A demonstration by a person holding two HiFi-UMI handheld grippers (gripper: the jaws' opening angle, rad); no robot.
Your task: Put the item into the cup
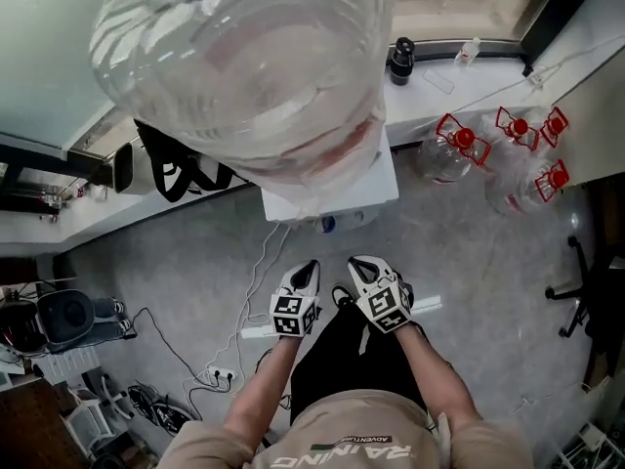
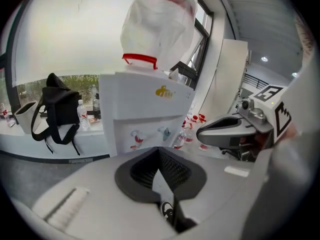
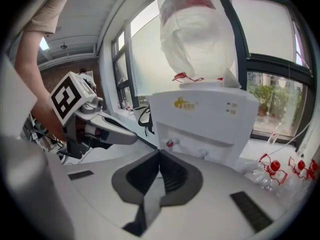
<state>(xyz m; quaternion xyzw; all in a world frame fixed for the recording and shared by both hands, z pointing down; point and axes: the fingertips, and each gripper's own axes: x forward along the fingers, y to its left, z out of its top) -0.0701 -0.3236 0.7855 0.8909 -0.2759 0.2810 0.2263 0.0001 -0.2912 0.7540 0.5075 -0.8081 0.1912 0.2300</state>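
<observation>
As left gripper (image 1: 307,272) and right gripper (image 1: 363,267) press closed, the clear bottle (image 1: 244,57) seems plastic.

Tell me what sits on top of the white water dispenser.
A large clear water jug stands upside down on the dispenser, with a red ring at its lower end. The jug's mouth cannot be seen: it is covered by the dispenser's top.

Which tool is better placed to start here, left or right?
Left, marginally. The left tool and right tool are both shut, empty, side by side facing the water dispenser; its taps sit centred over the left one's jaws. No cup or item shows.
</observation>
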